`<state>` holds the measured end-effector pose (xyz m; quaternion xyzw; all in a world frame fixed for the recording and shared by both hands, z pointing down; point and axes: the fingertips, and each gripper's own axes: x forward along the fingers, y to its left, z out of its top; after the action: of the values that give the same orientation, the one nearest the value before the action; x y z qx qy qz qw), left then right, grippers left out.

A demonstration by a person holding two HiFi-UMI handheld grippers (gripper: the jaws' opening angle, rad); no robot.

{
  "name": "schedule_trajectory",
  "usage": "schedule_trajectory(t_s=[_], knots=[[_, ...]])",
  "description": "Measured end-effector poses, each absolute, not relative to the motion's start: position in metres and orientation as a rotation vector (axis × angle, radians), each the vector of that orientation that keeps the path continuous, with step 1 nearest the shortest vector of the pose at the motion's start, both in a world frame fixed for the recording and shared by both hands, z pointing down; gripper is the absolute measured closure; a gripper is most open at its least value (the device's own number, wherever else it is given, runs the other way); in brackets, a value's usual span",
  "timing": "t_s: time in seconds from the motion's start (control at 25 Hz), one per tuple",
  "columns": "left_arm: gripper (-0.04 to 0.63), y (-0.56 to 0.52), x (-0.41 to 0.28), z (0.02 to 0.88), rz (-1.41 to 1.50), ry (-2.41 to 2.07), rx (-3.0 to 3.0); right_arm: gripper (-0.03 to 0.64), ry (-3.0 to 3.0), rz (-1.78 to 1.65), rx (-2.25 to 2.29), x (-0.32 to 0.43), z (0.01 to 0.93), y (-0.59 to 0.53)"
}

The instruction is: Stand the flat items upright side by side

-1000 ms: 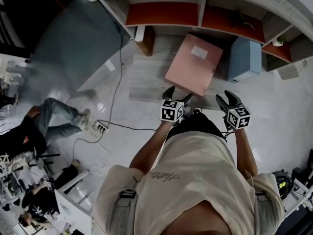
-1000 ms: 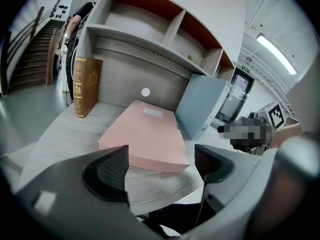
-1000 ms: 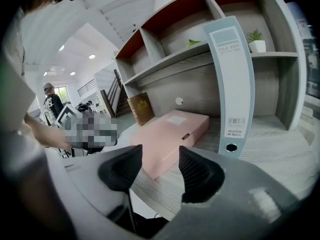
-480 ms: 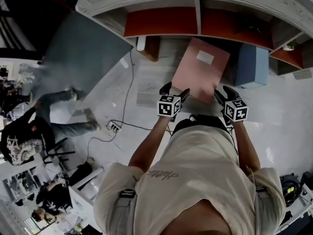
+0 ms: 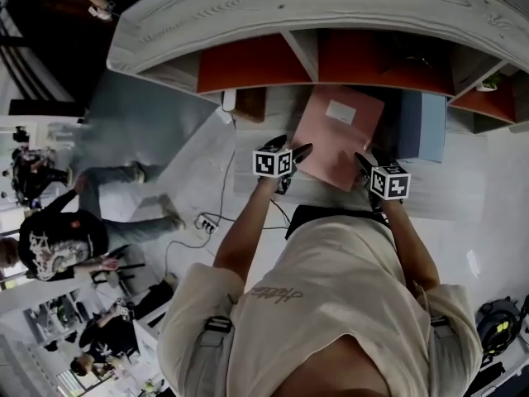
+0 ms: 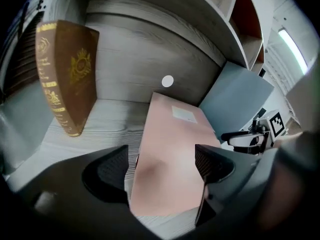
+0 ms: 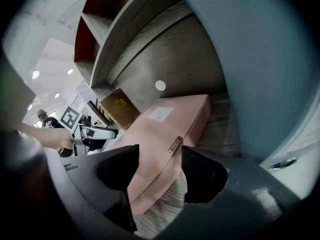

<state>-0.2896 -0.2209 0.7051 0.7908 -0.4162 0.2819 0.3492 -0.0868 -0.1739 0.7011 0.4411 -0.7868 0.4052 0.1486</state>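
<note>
A flat pink folder (image 5: 339,135) lies on the wooden shelf board (image 5: 248,151), its white label facing up. My left gripper (image 5: 285,151) is at its near left corner, jaws wide apart, with the folder (image 6: 170,159) lying between and beyond them, untouched by the pads. At the near right edge is my right gripper (image 5: 364,168). Its jaws are opening and straddle the folder's (image 7: 165,129) thick labelled edge. A brown book (image 6: 67,74) stands upright at the left. A blue box (image 5: 421,126) stands at the right.
The shelf unit's top board (image 5: 314,11) overhangs the compartments, which have red back panels (image 5: 252,60). A white divider (image 5: 302,48) stands behind the folder. A cable (image 5: 223,197) trails on the floor at the left, where people (image 5: 58,238) sit.
Both grippers have moved forward to the pink folder's near edge. My head has come closer to the shelf, so its top board now fills the upper view.
</note>
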Motion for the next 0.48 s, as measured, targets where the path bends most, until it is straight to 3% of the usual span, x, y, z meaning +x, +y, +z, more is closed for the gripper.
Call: schedule_trajectory(t_s=[0.48], knots=[[0.153,-0.259,-0.270,0.742,0.791,-0.680,2.103,0.319,-2.131,1.199,1.256,-0.097,0.721,-0.178]])
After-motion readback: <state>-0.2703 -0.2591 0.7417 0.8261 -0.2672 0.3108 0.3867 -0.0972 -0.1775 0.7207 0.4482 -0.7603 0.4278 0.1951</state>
